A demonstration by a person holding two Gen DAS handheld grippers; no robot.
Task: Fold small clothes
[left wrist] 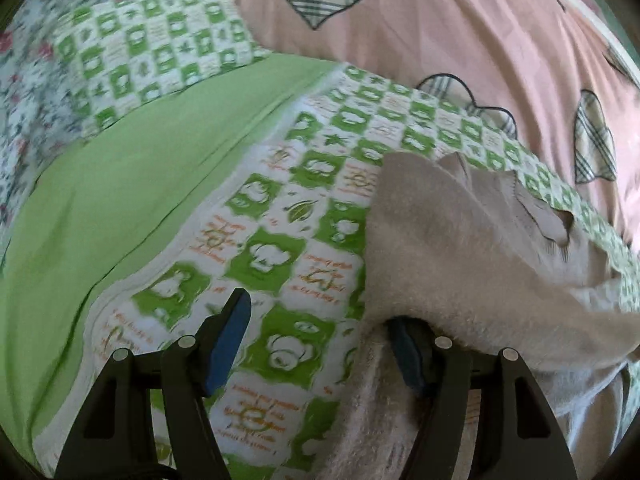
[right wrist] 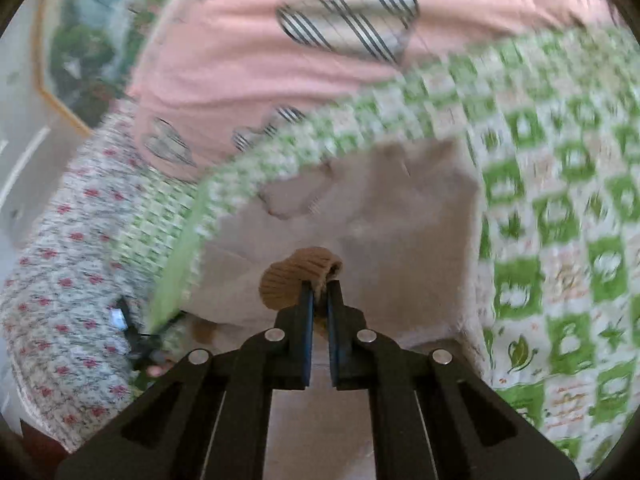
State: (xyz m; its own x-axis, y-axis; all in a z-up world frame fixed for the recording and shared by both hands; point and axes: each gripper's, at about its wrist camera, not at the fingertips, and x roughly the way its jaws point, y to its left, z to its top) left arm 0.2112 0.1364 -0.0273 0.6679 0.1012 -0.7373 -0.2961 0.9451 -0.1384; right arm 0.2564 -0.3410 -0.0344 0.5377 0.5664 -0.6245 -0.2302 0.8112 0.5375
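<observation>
We see the beige garment [left wrist: 460,240] on the green-checked quilt [left wrist: 260,240] of the bed. Our right gripper [right wrist: 319,300] has its jaws pinching the ribbed cuff [right wrist: 296,276], bunched just ahead of the tips. Our left gripper [left wrist: 320,344] has jaws spread; the garment drapes over its right finger [left wrist: 406,352], the left finger bare. Pink heart-print cover [left wrist: 440,32] beyond.

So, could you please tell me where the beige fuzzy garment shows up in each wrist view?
Left wrist: the beige fuzzy garment fills the lower right, draped over the left claw's right finger.
Right wrist: it lies at centre, its ribbed cuff pinched in the right claw.
Shared landmark: the green-checked blanket under it.
</observation>
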